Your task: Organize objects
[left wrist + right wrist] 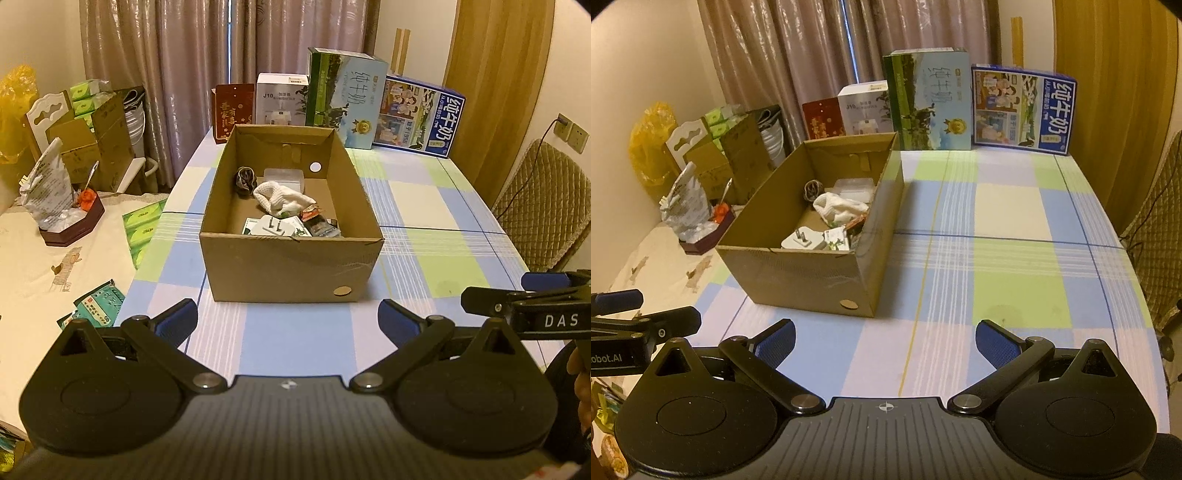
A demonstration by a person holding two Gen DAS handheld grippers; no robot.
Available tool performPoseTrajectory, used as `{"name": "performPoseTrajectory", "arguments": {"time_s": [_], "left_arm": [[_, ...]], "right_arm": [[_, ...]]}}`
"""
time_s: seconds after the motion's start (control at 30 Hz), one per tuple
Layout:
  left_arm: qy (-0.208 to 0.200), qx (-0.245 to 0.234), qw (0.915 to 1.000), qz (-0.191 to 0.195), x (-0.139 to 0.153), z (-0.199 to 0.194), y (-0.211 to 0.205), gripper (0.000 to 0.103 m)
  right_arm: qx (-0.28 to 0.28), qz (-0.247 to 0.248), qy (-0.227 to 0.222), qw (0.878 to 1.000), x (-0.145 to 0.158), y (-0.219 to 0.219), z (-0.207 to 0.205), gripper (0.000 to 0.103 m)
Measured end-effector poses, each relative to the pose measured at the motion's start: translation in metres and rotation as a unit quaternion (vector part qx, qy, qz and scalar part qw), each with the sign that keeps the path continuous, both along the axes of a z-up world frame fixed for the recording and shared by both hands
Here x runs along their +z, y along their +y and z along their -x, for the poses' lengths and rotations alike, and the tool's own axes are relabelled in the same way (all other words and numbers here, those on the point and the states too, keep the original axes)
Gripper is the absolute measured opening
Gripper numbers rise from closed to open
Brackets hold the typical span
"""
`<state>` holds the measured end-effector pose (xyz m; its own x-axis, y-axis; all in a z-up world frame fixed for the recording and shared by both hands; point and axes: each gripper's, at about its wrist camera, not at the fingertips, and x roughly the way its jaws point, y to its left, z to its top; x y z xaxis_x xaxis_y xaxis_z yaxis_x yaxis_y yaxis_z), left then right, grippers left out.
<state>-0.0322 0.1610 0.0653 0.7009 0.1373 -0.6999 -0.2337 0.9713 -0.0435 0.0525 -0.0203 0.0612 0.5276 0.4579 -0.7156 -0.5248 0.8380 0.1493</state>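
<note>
A soft checked cloth covers the table (997, 206). On it sits a brown cardboard box (291, 266). Behind the box hang shiny curtains (192, 55). Left tool (288, 321) and right tool (885, 339) are spread wide, holding nothing.

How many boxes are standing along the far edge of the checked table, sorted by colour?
Red box: 1
White box: 1
Green-and-blue milk carton box: 1
Blue milk carton box: 1
Total: 4

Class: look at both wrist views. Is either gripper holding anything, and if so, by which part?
Nothing is held. The left gripper and right gripper are both open and empty, near the cardboard box.
</note>
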Motion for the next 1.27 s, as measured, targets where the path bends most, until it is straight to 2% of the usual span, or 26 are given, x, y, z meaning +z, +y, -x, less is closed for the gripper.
{"name": "performPoseTrajectory", "arguments": {"time_s": [1.0,1.27], "left_arm": [[0.001,-0.002,1.0,-0.003,-0.0037,-0.0022,-0.0015,0.102],[-0.006,-0.001,1.0,0.008,-0.0032,-0.002,-0.0011,0.102]], "right_arm": [[0.001,0.003,0.003,1.0,-0.0024,0.0011,0.0001,0.101],[0.001,0.001,0.005,1.0,-0.002,0.0002,0.0002,0.101]]}}
